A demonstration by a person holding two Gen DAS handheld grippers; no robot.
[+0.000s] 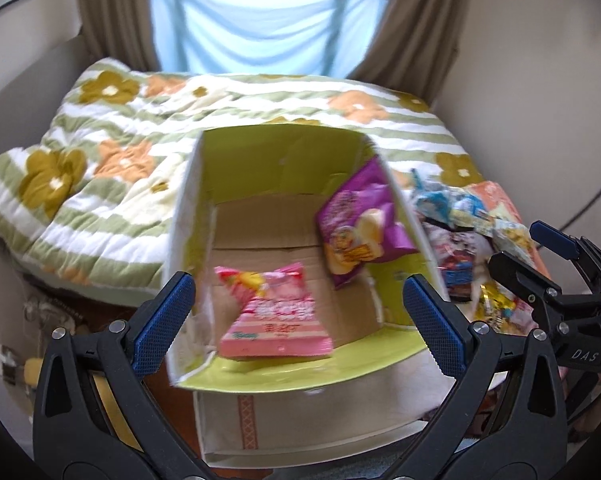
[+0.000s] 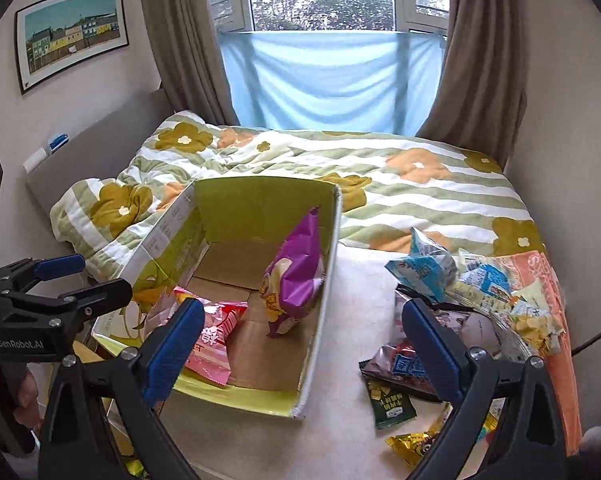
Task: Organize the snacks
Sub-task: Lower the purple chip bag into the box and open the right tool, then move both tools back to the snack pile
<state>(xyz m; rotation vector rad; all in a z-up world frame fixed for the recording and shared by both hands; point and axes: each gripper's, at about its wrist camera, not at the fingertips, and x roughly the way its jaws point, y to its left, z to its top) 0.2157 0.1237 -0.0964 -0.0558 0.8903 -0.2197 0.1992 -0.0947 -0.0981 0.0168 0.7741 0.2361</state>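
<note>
The box (image 2: 260, 280) holds a pink bag (image 1: 274, 316) and a purple bag (image 2: 296, 272). The loose snacks (image 2: 452, 320) are piled at 3 o'clock of the box. Both tools, left (image 1: 296, 320) and right (image 2: 304, 352), are open and empty. The right tool is nearer the pile, at its 1 o'clock.

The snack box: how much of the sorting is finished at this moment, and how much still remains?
Done: two packets are in the cardboard box, a purple bag leaning on its wall and a pink packet on the floor. In hand: nothing; the left gripper and right gripper are both open. Left: the pile of snacks beside the box, including a green packet.
</note>
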